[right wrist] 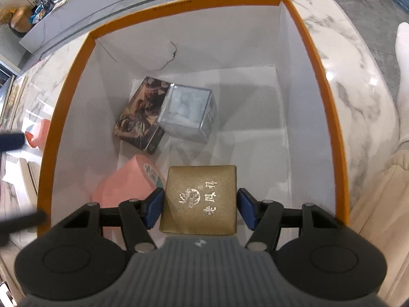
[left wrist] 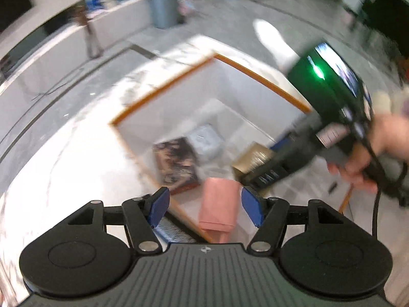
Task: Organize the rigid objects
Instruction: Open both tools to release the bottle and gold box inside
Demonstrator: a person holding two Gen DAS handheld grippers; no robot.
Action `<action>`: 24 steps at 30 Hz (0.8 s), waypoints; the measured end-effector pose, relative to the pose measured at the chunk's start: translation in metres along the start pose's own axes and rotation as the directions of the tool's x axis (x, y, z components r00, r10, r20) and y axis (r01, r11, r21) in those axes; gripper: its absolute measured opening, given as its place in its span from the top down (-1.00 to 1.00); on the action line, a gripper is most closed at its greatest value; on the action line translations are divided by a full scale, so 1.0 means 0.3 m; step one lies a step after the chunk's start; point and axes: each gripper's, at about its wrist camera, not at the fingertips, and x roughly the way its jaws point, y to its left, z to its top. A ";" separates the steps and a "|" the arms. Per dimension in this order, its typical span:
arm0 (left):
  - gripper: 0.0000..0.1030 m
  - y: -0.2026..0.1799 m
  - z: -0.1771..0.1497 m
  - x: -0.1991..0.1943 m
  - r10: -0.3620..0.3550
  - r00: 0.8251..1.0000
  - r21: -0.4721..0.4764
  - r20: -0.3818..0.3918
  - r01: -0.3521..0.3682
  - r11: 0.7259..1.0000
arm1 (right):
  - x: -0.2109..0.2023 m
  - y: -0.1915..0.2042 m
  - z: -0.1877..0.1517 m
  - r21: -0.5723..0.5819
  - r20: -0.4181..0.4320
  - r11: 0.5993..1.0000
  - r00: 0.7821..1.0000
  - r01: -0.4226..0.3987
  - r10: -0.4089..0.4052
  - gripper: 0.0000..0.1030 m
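A large white box with an orange rim (right wrist: 317, 58) stands on the marble table. Inside lie a dark patterned box (right wrist: 139, 113), a clear grey box (right wrist: 188, 110) leaning on it, and a pink box (right wrist: 125, 186). My right gripper (right wrist: 199, 208) holds a gold box (right wrist: 200, 199) between its blue pads, above the box's near end. In the blurred left wrist view my left gripper (left wrist: 204, 208) is open and empty over the orange rim (left wrist: 163, 87), with the pink box (left wrist: 219, 204) below it. The right gripper and gold box (left wrist: 253, 157) show there at right.
Marble tabletop (right wrist: 358, 81) surrounds the box. Another pink item (right wrist: 38, 133) lies outside the left wall. A grey bin (left wrist: 163, 3) and a white counter (left wrist: 51, 46) stand beyond the table. A person's hand (left wrist: 383, 151) and white sock (right wrist: 404, 58) are at right.
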 end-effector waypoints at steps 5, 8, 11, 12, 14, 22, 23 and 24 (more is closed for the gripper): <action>-0.47 0.068 -0.029 -0.035 0.081 0.996 -0.124 0.027 -0.077 0.989 | 0.022 0.023 0.006 0.069 0.004 0.997 1.000 -0.014 0.014 -0.20; -0.47 0.110 -0.034 -0.030 0.102 0.995 -0.174 0.023 -0.096 0.980 | 0.035 0.055 0.014 0.106 0.003 0.993 0.998 -0.057 0.057 -0.19; -0.46 0.125 -0.065 -0.046 0.114 0.993 -0.204 0.017 -0.108 0.973 | 0.031 0.112 0.020 0.045 0.037 0.999 0.999 -0.001 0.000 -0.19; -0.46 0.130 -0.070 -0.049 0.116 0.993 -0.212 0.018 -0.110 0.971 | 0.028 0.125 0.024 0.020 0.049 1.000 0.999 0.012 -0.012 -0.19; -0.46 0.138 -0.085 -0.054 0.118 0.993 -0.224 0.017 -0.111 0.968 | 0.022 0.143 0.033 -0.024 0.066 0.999 0.997 0.027 -0.025 -0.19; -0.46 0.179 -0.150 -0.070 0.115 0.993 -0.254 0.008 -0.110 0.961 | 0.044 0.138 0.034 0.002 0.036 0.999 0.999 0.038 -0.038 -0.16; -0.46 0.182 -0.157 -0.073 0.113 0.994 -0.255 0.006 -0.108 0.961 | 0.040 0.141 0.033 -0.001 0.039 0.999 0.998 0.041 -0.041 -0.21; -0.46 0.185 -0.165 -0.078 0.111 0.994 -0.257 0.005 -0.106 0.961 | 0.034 0.144 0.031 -0.004 0.044 0.999 0.998 0.046 -0.045 -0.27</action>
